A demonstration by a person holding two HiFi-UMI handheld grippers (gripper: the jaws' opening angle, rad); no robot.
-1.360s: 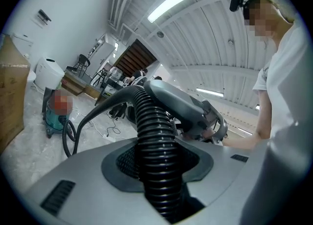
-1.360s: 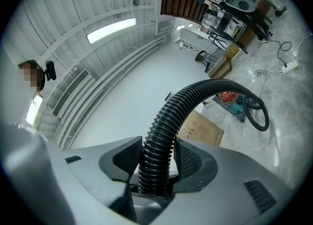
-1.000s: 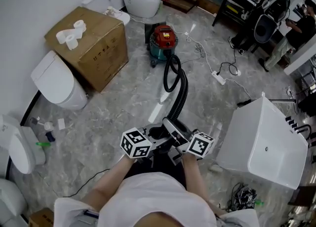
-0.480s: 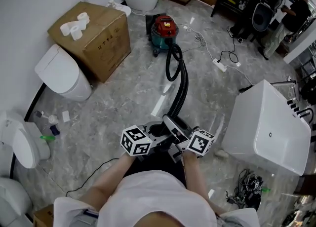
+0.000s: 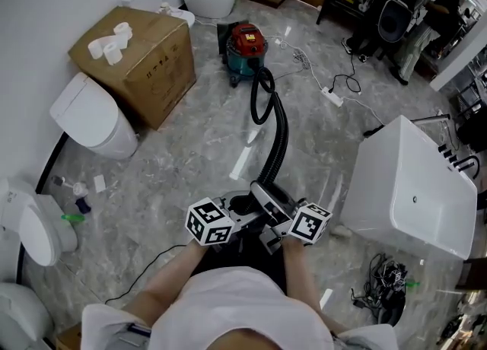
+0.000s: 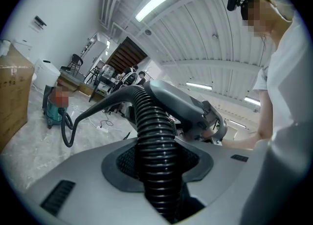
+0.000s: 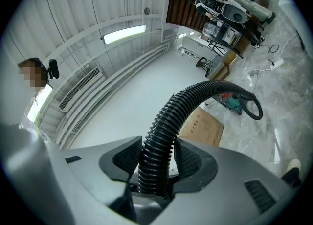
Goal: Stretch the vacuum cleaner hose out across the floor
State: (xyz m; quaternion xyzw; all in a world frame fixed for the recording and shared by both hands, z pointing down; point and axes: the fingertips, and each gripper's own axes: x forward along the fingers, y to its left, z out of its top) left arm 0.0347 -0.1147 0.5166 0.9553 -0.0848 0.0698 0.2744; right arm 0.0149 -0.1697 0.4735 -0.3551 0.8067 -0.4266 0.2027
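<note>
head view: black ribbed hose point(image 5: 278, 139) is laid over the marble floor point(image 5: 190, 158) from the red-and-teal vacuum cleaner point(image 5: 245, 50), looped beside it | left gripper view: left gripper point(image 6: 159, 165) is clamped on the hose | right gripper view: right gripper point(image 7: 155, 163) is clamped on the hose

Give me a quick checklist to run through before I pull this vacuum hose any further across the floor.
1. Left tongs closed on the hose: ok.
2. Right tongs closed on the hose: ok.
3. Hose lying straight: not ok, a loop sits near the vacuum cleaner.
4. Vacuum cleaner upright on the floor: ok.
5. Hose apart from the power strip and its cables: ok.
6. Floor behind you free to step back: cannot tell, out of view.
</note>
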